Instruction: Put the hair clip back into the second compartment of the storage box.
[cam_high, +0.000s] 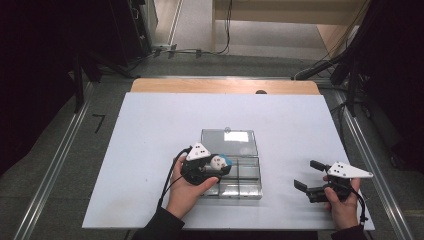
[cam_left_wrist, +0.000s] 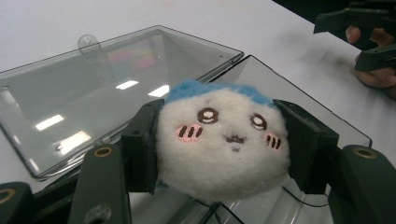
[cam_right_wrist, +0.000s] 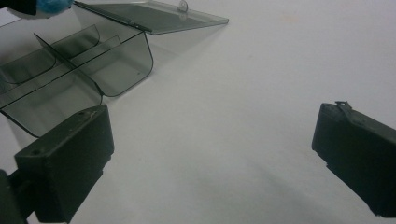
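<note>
My left gripper (cam_left_wrist: 219, 154) is clamped on a round white plush toy (cam_left_wrist: 222, 144) with a blue top, pink striped cheeks and a small stitched face. I hold it just above the open clear plastic compartment box (cam_high: 240, 182), whose lid (cam_high: 229, 142) lies flat on the far side. I read no writing anywhere. At right, my right gripper (cam_high: 305, 175) hangs with jaws spread and empty above the white table (cam_high: 150, 130).

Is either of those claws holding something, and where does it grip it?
The left gripper squeezes a plush toy by its two sides; the right gripper holds nothing.
</note>
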